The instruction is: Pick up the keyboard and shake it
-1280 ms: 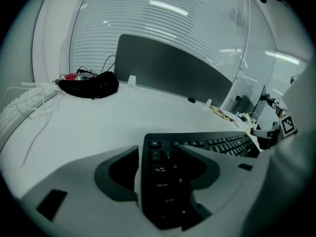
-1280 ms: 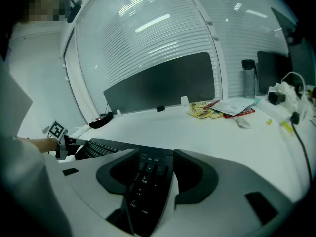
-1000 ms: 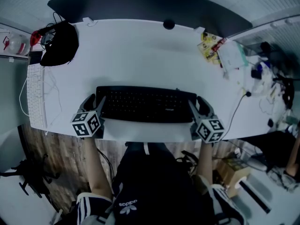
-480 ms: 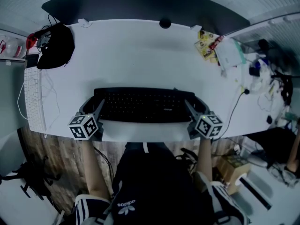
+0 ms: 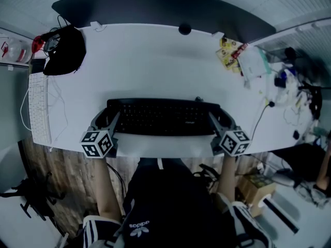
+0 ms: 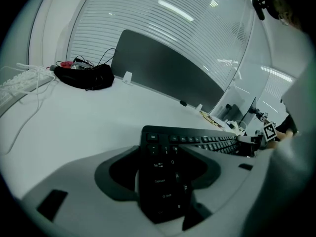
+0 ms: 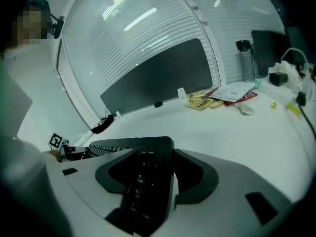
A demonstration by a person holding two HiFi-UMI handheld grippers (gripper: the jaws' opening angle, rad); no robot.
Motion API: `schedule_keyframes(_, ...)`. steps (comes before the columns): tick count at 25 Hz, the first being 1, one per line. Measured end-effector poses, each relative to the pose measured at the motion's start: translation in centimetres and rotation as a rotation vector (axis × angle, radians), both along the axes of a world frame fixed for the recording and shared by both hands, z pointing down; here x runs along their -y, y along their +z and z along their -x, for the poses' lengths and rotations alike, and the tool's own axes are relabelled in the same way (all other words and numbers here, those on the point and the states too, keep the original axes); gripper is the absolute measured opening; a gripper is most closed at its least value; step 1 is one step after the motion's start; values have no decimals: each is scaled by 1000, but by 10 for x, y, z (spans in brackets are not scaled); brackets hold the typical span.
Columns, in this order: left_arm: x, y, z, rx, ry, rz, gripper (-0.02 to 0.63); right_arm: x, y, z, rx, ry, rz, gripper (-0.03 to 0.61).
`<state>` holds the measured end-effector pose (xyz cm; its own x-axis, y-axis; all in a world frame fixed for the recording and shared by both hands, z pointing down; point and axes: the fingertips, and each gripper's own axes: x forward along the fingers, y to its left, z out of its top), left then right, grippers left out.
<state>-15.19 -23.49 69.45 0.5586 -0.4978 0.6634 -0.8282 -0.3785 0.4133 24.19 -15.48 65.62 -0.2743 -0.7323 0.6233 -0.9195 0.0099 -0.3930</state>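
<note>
The black keyboard (image 5: 163,117) lies flat on the white desk (image 5: 155,61), near its front edge and right before the person. The left hand-held gripper (image 6: 160,151) has the keyboard's left end between its jaws. These stand apart, released, and a dark gap shows between one jaw and the keyboard's edge. The right hand-held gripper (image 7: 155,154) straddles the number-pad end in the same way, its jaws spread wide and not clamping. A black bag (image 5: 64,49) sits at the desk's far left corner, a white keyboard (image 5: 39,107) lies along the left edge, and snack packets (image 5: 230,50) lie at the far right.
</note>
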Motion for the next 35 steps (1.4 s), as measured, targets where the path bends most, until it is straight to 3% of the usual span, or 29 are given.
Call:
schedule_keyframes(13,28,-82,-4,-87,0,-271,235,26,-101,1,-115,-78,-296,209)
schedule_keyframes(35,56,-280,-22,-191,34,-769,235,23,-296,-14,-285,-41,-744,209)
